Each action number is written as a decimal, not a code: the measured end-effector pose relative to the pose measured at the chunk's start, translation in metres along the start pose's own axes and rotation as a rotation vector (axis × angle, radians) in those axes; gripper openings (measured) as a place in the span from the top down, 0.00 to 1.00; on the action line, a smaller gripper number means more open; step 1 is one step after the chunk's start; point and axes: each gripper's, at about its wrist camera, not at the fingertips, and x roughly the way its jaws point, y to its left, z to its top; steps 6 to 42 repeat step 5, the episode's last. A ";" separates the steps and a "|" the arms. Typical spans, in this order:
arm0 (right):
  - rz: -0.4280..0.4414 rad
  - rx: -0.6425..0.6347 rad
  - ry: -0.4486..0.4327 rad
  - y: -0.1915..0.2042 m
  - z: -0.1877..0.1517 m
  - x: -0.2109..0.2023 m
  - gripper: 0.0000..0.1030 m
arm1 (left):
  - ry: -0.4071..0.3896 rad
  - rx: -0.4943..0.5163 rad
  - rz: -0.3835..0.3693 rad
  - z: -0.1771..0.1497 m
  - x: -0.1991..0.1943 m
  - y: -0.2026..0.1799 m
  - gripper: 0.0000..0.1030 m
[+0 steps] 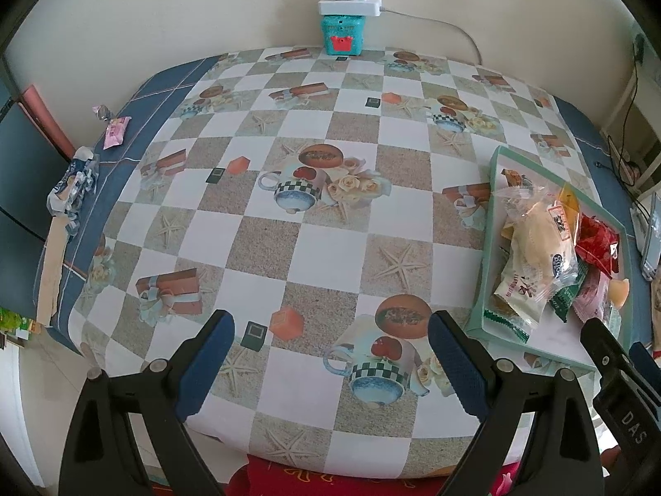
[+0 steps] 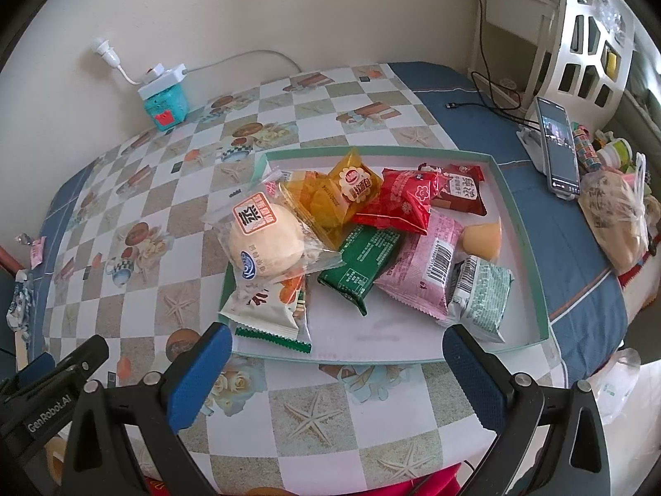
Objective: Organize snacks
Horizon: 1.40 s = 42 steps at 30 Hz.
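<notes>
A shallow mint-rimmed tray [image 2: 524, 223] sits on the checked tablecloth and holds several snack packs: a bun in clear wrap [image 2: 264, 239], a yellow pack [image 2: 355, 184], a red pack [image 2: 405, 202], a green pack [image 2: 363, 264], a pink pack [image 2: 429, 264] and a jelly cup [image 2: 483, 239]. My right gripper [image 2: 336, 335] hovers open over the tray's near edge with nothing between its pads. My left gripper [image 1: 330, 322] is open over bare tablecloth, left of the tray [image 1: 491, 248]. A pink candy [image 1: 115, 132] and a crumpled blue-white wrapper [image 1: 74, 182] lie at the table's far left edge.
A teal box [image 1: 343, 35] with a white power strip on top stands at the back by the wall. Right of the tray are a phone on a stand [image 2: 557, 153], a black cable and a filled plastic bag [image 2: 619, 215]. Shelves stand at the far right.
</notes>
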 end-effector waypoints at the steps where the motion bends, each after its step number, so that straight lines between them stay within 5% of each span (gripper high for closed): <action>1: 0.000 0.001 0.000 0.000 0.000 0.000 0.00 | -0.007 0.000 -0.001 0.000 -0.001 0.000 0.08; 5: 0.001 0.001 -0.001 0.000 0.000 0.000 0.00 | -0.063 0.023 0.042 -0.002 -0.010 -0.004 0.08; 42: 0.001 0.001 -0.001 0.000 0.000 0.000 0.00 | -0.063 0.023 0.042 -0.002 -0.010 -0.004 0.08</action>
